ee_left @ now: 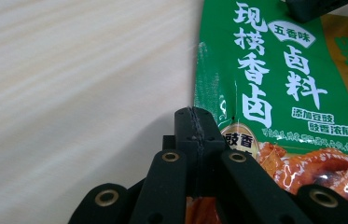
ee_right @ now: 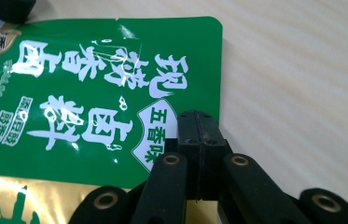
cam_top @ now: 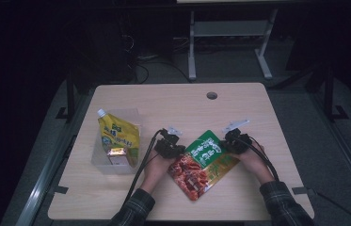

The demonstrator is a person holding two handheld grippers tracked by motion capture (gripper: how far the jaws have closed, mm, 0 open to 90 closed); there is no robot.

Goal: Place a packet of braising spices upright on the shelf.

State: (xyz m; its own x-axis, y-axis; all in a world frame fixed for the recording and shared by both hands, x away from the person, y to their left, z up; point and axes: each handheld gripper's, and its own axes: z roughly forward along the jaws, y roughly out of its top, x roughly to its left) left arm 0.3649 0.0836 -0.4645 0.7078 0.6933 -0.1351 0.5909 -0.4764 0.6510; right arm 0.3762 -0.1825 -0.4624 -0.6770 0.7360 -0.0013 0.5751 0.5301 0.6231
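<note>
Far left, a clear bin (cam_top: 99, 162) keeps a yellow spout pouch (cam_top: 118, 135) upright. Mid-tabletop (cam_top: 163, 101), we pin the green sauce packet (cam_top: 204, 165) flat: left gripper (cam_top: 179, 149) and right gripper (cam_top: 228, 144), jaws pressed together, each clamp an opposite edge, likely for lifting.

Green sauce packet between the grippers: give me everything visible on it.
The green sauce packet is a flat glossy pouch, green at the top with white Chinese lettering, gold lower down, with a photo of red braised meat. It lies flat and askew on the wooden table. The left gripper and right gripper are shut at opposite edges.
</note>
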